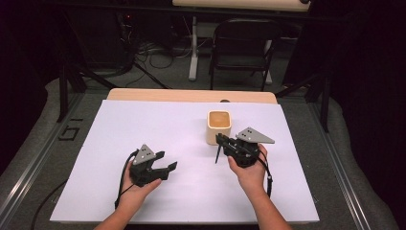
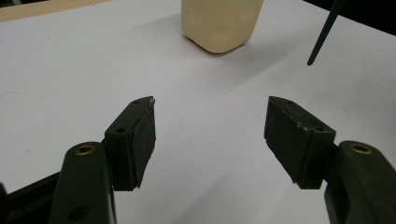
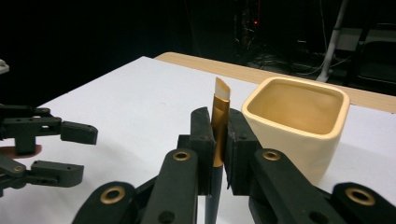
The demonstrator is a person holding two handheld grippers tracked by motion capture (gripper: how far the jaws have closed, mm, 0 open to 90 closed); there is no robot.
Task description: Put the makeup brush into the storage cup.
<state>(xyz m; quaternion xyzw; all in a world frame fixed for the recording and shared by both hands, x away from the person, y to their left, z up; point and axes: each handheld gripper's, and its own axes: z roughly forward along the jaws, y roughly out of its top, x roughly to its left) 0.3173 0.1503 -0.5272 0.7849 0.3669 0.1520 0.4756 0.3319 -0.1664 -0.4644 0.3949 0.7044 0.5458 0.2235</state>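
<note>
The right gripper point(image 3: 218, 140) clenched a flat-tipped paintbrush point(image 3: 219, 109) by its golden ferrule, bristles up, just beside the cream square cup point(image 3: 299, 126) on the white table sheet point(image 1: 143, 124). The left gripper point(image 2: 210, 135), well to the cup's left, stood released with nothing between its jaws. No legible writing appeared.

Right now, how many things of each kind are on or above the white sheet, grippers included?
Grippers: 2, the left gripper with its fingers apart and the right gripper shut on the brush.
Brushes: 1, the brush, with a gold ferrule and a dark handle.
Cups: 1, the cream square cup, standing upright on the white sheet.
Total: 4.
</note>
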